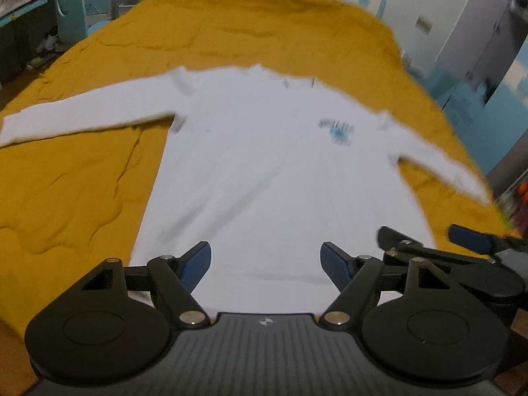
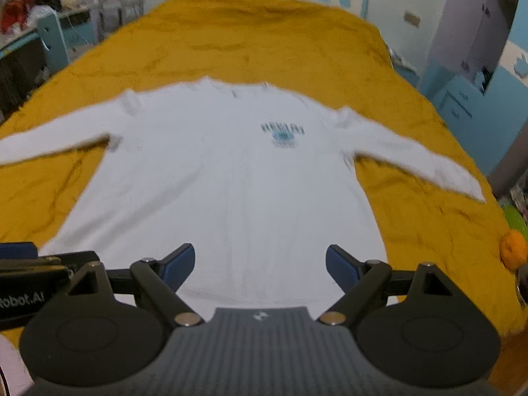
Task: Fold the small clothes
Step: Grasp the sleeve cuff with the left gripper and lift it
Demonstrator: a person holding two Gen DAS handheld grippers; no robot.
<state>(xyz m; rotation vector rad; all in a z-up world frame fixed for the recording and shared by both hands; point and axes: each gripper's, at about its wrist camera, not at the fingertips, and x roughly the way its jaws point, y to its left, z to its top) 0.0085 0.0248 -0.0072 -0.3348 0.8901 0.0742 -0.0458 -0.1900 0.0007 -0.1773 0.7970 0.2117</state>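
Observation:
A white long-sleeved shirt [image 1: 264, 171] with a small blue chest print lies flat, front up, on a mustard-yellow bedspread [image 1: 82, 171], sleeves spread out to both sides. It also shows in the right wrist view [image 2: 224, 178]. My left gripper [image 1: 265, 264] is open and empty above the shirt's bottom hem. My right gripper [image 2: 259, 265] is open and empty above the same hem, just to the right of the left one. The right gripper also shows at the right edge of the left wrist view [image 1: 429, 234].
The bedspread [image 2: 264, 43] covers the whole bed. An orange round object [image 2: 513, 249] sits at the bed's right edge. A blue chair [image 1: 69, 10] and cluttered shelves stand to the far left. Blue and white cabinets [image 2: 462, 99] stand at the right.

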